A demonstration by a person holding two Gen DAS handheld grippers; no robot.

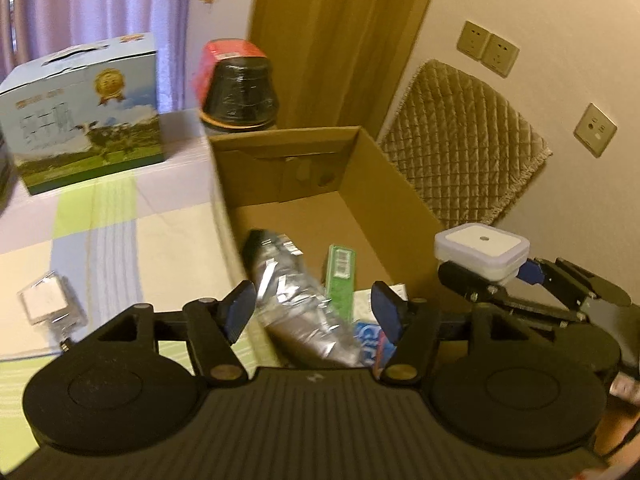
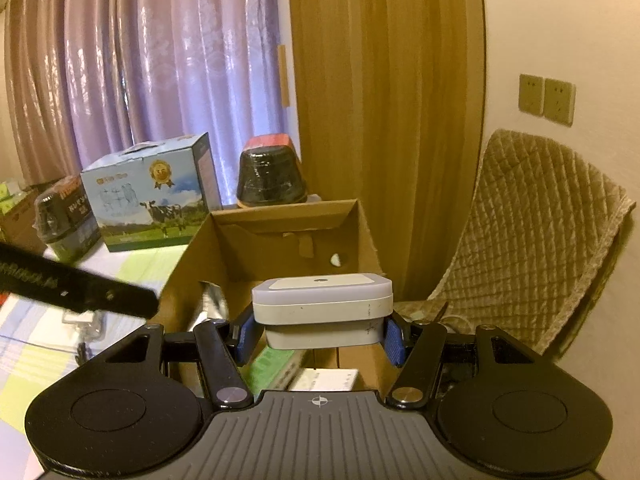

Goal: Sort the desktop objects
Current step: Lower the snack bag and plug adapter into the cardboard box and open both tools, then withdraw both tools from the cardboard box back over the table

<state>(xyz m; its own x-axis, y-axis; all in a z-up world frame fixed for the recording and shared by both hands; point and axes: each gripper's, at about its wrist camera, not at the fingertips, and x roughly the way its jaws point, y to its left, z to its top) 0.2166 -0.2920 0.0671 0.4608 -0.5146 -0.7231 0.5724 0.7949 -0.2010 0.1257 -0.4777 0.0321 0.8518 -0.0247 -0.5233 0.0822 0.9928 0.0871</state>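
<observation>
Looking across from left to right, here's how it sits:

clear case: a small see-through case [image 1: 52, 304] lies on the checked tablecloth [image 1: 120, 240], off to the left of the left gripper and outside the box, so not sorted yet.

left gripper: the left gripper [image 1: 314, 311] has its fingers wide apart with nothing between them, hanging over the near left part of the cardboard box [image 1: 384, 184].

stuff in the box: straight below and ahead of that empty gripper there's a crinkly silver bag [image 1: 296, 304], and just right of it a green packet [image 1: 340, 280] with its long side running away from the gripper. Something blue and white sits under the right finger; I can't read what it is.

right gripper: the right gripper [image 2: 320, 338] is clamped on a white square gadget [image 2: 322, 308], blue pads [image 2: 394, 340] pressing its two short sides, flat face up.

the bit that matters: the box's opening is ahead of and below the gadget, which hovers by the near right corner. From the left wrist view it looks about over the right wall, so I'd guess a nudge forward and left before letting go.

nearer hand: right one, obviously, since it's already carrying.
</observation>
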